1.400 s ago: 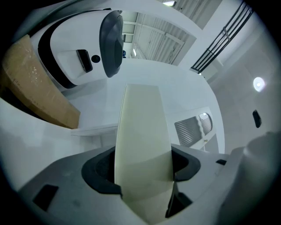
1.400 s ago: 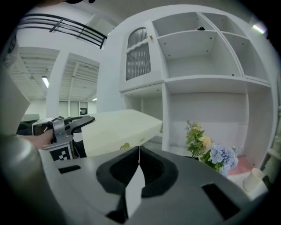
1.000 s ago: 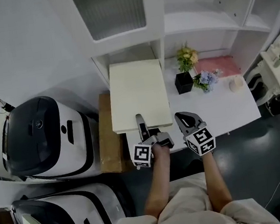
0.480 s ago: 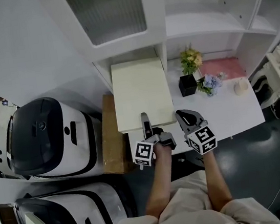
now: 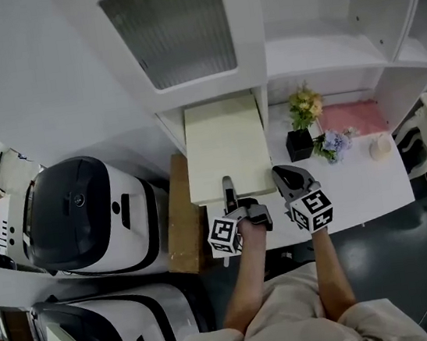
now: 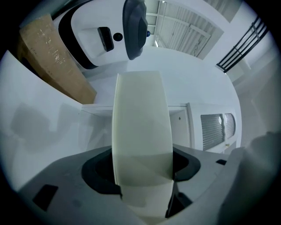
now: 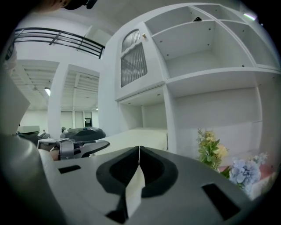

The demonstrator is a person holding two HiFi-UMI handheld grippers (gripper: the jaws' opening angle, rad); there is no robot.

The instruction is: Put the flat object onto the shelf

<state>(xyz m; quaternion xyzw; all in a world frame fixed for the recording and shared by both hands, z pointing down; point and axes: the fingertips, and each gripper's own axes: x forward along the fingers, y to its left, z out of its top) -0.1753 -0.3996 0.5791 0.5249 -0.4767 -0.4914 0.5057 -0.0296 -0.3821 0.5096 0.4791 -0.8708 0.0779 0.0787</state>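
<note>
Dark grey left gripper and right gripper, two-jawed. Each carries a white, black-marked cube. Pale beige garment worn.

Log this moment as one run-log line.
left tongs: shut on flat board | right tongs: shut, empty | flat board: far end at shelf bay under cabinet | placement: not yet released

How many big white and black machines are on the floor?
2. One machine sits just left of the cardboard box; a second machine is nearer the person, at the lower left, partly cut off. More may be out of view.
</note>
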